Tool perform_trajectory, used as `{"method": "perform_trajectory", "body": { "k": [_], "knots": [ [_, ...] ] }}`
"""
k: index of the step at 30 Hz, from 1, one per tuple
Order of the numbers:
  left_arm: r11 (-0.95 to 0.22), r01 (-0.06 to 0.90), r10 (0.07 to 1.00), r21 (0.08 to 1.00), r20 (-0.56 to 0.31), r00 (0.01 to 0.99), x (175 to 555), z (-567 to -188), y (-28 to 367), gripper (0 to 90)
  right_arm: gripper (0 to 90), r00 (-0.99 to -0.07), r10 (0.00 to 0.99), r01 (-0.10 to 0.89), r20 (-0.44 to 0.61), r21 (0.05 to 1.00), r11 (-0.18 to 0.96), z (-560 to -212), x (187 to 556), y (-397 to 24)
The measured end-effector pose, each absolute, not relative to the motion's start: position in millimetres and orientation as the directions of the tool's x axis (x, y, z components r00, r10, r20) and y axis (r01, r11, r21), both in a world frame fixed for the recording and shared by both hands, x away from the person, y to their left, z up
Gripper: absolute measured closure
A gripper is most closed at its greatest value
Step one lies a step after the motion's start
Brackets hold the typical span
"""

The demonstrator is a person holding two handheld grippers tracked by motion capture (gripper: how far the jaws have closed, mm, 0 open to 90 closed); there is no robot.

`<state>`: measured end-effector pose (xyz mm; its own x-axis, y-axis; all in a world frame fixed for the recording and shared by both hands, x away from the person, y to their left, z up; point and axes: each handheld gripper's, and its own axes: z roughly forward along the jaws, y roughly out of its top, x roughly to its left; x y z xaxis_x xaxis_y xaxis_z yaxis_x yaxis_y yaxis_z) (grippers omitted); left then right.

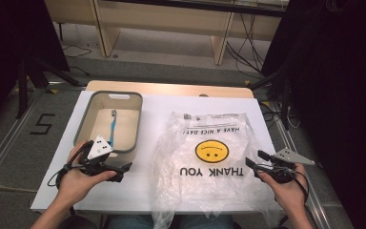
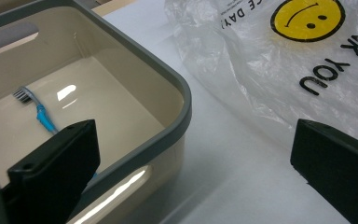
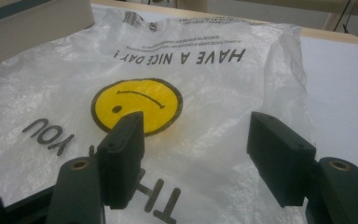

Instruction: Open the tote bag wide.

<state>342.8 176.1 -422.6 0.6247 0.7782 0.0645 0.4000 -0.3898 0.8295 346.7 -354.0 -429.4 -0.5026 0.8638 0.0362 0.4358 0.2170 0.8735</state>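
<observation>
A clear plastic bag with a yellow smiley and "THANK YOU" print lies flat on the white table. To its left stands a beige bin with a grey rim, and a blue toothbrush lies inside it. My left gripper is open at the bin's near right corner, nothing between its jaws. In the left gripper view the jaws straddle the bin's rim, with the toothbrush on the floor of the bin. My right gripper is open over the bag's right side.
The table's wooden back edge shows beyond the white cover. The bag's crumpled front hangs over the near table edge. A wooden bench frame stands on the floor behind. Dark curtains flank both sides.
</observation>
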Motion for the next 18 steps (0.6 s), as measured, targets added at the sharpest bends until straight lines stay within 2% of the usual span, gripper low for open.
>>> {"method": "perform_trajectory", "body": {
  "k": [9, 18],
  "knots": [
    [-0.378, 0.398, 0.787, 0.836, 0.064, 0.614, 343.9, -420.3, 176.2, 3.1, 37.6, -0.5, 0.865, 0.457, 0.047, 0.863, 0.217, -428.4, 347.8, -352.4],
    [-0.397, 0.395, 0.762, 0.828, 0.058, 0.645, 339.1, -418.8, 149.9, 10.0, 38.1, -0.474, 0.879, 0.491, 0.039, 0.841, 0.228, -429.6, 353.1, -353.1]
  ]
}}
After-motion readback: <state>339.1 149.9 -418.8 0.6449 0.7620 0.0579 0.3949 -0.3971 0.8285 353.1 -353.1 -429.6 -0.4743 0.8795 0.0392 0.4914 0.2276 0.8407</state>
